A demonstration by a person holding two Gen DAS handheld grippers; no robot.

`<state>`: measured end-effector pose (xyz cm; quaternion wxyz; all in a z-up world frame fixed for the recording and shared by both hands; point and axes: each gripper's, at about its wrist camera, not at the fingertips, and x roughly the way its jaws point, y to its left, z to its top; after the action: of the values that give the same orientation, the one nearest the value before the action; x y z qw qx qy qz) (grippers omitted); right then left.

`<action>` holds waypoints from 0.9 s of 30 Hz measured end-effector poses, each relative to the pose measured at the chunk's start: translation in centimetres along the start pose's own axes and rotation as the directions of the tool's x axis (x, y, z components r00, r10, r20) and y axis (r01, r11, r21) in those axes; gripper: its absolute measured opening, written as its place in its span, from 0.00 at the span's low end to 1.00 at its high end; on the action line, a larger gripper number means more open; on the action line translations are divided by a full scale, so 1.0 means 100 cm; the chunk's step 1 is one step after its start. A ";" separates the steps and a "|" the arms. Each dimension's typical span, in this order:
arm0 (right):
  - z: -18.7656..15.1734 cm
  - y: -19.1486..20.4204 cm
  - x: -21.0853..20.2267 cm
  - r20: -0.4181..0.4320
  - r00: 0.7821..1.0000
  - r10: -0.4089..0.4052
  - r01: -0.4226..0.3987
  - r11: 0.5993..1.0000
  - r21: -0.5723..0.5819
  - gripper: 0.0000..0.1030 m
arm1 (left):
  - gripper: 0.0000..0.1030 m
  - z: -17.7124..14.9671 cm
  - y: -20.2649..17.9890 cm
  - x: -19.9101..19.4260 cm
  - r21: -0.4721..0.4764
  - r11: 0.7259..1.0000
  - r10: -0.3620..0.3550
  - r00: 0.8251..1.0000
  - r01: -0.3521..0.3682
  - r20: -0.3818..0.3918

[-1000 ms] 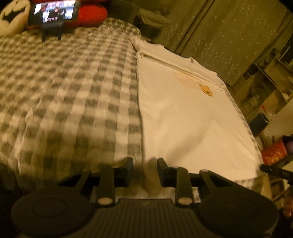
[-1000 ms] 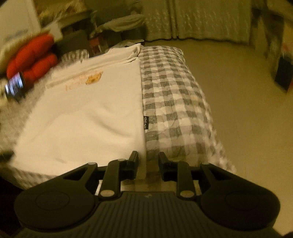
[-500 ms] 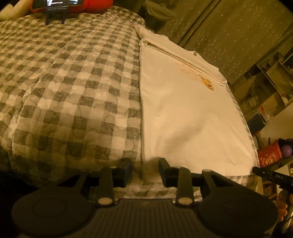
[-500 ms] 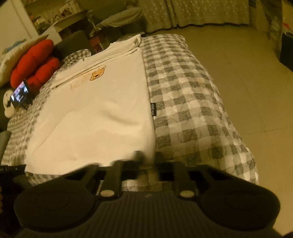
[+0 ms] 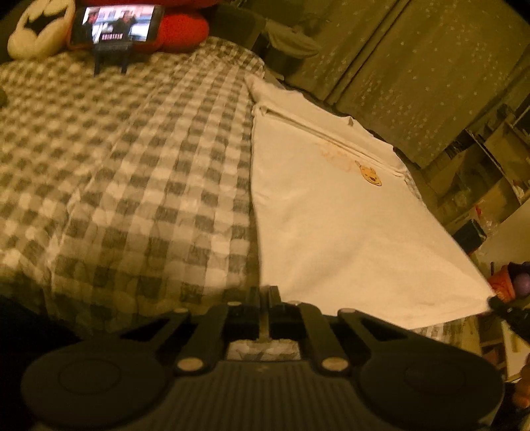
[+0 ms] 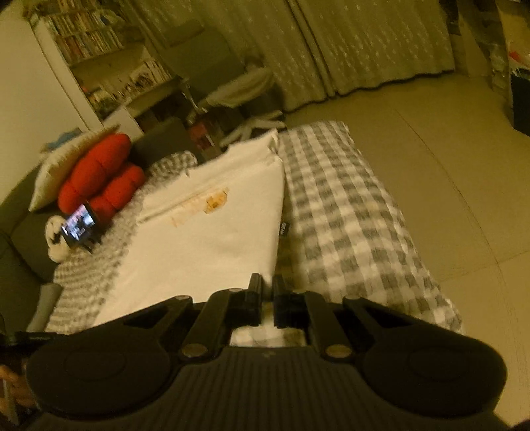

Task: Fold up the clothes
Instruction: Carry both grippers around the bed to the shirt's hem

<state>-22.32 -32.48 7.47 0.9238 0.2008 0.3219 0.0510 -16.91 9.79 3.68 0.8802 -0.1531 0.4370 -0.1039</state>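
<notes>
A lived-in home bedroom. A checked bedspread [image 5: 126,185] fills the middle; curtains [image 6: 357,43] at twelve o'clock, bookshelf [image 6: 96,49] at ten.

Ahead of my black jaws lies a cream T-shirt [image 5: 347,232] with an orange bear-face print [image 5: 368,175]. Left of it spreads the grey-and-white checked bedspread [image 5: 132,185]. Beyond sit red cushions [image 6: 99,182] and star-speckled olive curtains [image 5: 414,73].

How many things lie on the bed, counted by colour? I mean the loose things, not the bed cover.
White: 2, the shirt and the round bat-logo cushion
Red: 1, the red cushion
Black: 1, the phone on its stand
Total: 4
</notes>
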 end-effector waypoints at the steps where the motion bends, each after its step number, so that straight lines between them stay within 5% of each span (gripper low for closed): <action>1: 0.002 0.001 0.004 -0.009 1.000 -0.019 0.019 1.000 -0.023 0.06 | 0.04 -0.001 -0.002 0.002 0.016 1.000 0.016 1.000 -0.016 0.002; 5: -0.004 -0.009 0.027 -0.083 0.993 -0.081 0.078 0.996 -0.032 0.06 | 0.04 -0.007 -0.008 0.013 0.046 0.997 0.062 0.998 -0.061 -0.006; 21: -0.032 0.017 -0.008 -0.050 0.997 0.051 -0.054 0.996 -0.072 0.06 | 0.03 0.020 0.008 -0.037 0.040 0.994 0.092 0.988 -0.098 0.125; 27: -0.042 0.018 0.001 -0.063 0.998 0.026 -0.028 0.999 -0.039 0.06 | 0.03 0.012 0.008 -0.028 0.084 0.991 0.101 0.992 -0.108 0.078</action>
<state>-24.75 -29.43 5.14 0.9164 0.1848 0.3467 0.0762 -17.55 11.67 6.14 0.9060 -0.0947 0.4065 -0.0710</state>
